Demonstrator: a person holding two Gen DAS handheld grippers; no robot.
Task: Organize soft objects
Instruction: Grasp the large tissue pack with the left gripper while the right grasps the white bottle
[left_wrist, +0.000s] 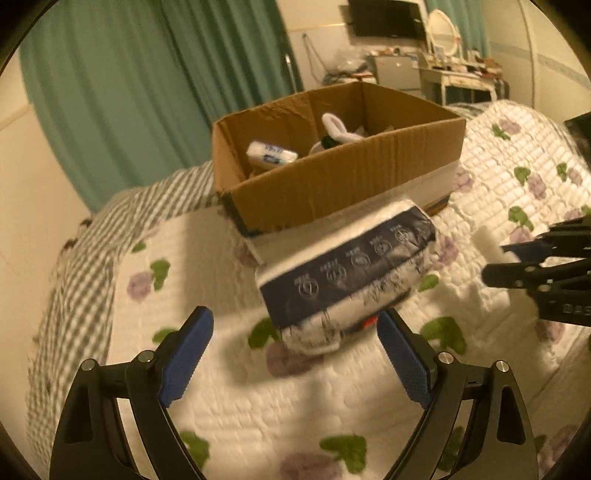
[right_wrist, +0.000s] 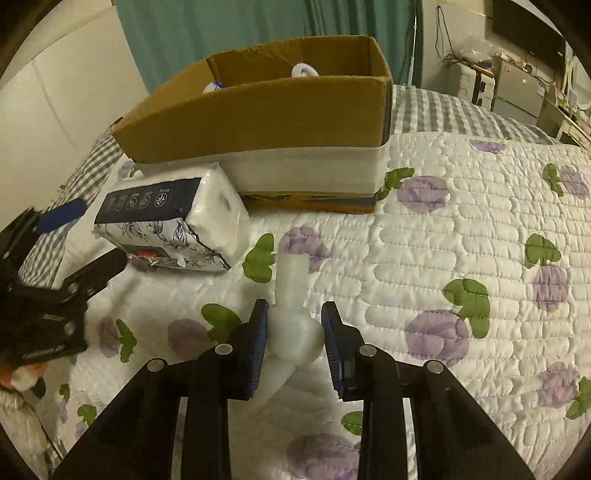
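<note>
A white and navy tissue pack (left_wrist: 347, 273) lies on the floral quilt in front of the cardboard box (left_wrist: 343, 177). My left gripper (left_wrist: 295, 325) is open, its blue pads either side of the pack's near end, a little short of it. The pack also shows in the right wrist view (right_wrist: 166, 225) by the box (right_wrist: 258, 110). My right gripper (right_wrist: 293, 325) is closed on a white sponge-like soft piece (right_wrist: 293, 321) that sticks forward over the quilt. Inside the box lie a small tissue packet (left_wrist: 271, 152) and a white soft toy (left_wrist: 338, 131).
The quilted bed cover (right_wrist: 461, 240) spreads to the right of the box. A checked blanket (left_wrist: 74, 280) lies at the left edge of the bed. Green curtains (left_wrist: 147, 74) hang behind. A dresser (left_wrist: 458, 77) stands far back.
</note>
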